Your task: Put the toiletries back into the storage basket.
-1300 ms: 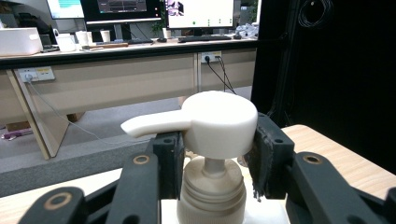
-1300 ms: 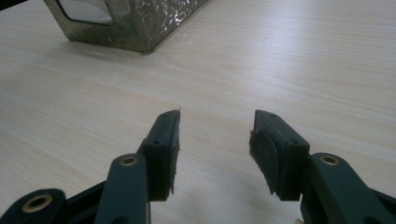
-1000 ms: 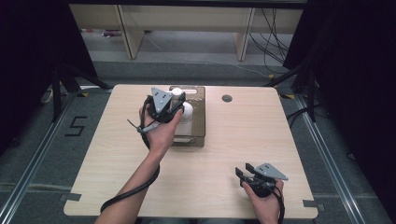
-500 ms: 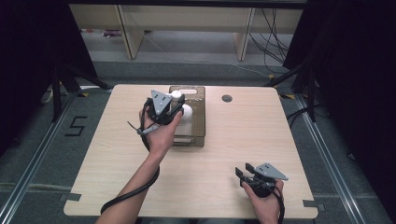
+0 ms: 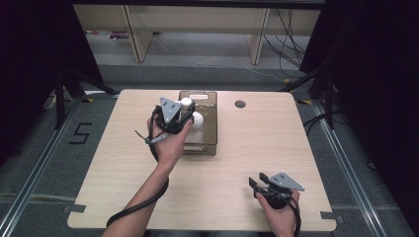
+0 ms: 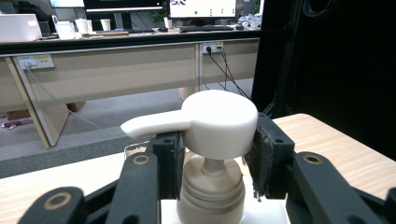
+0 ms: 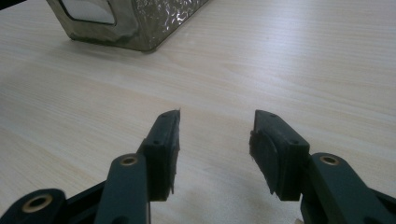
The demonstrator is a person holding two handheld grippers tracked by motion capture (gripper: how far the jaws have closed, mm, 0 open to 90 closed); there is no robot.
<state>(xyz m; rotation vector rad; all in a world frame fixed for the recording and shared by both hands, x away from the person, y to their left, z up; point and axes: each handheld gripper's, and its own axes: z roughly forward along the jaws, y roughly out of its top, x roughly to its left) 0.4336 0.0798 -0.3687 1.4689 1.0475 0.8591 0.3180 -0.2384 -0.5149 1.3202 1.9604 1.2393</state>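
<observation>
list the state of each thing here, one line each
pump bottle: upright in the basket, pump head clamped between the left gripper's pads, nozzle sticking out to one side
left gripper: shut on the pump head
right gripper: open, nothing between its jaws, low over the table
basket: standing on the table, holding the bottle
table: bare wood apart from the basket

A white plastic pump head (image 6: 212, 122) tops a cream ribbed bottle collar (image 6: 212, 191). The smoky grey-brown translucent plastic bin (image 5: 210, 129) has a pebbled, dimpled wall pattern. The pale wood-grain tabletop (image 5: 257, 148) is light beige. Both grippers have matt black jaws with brass-coloured rivets.
</observation>
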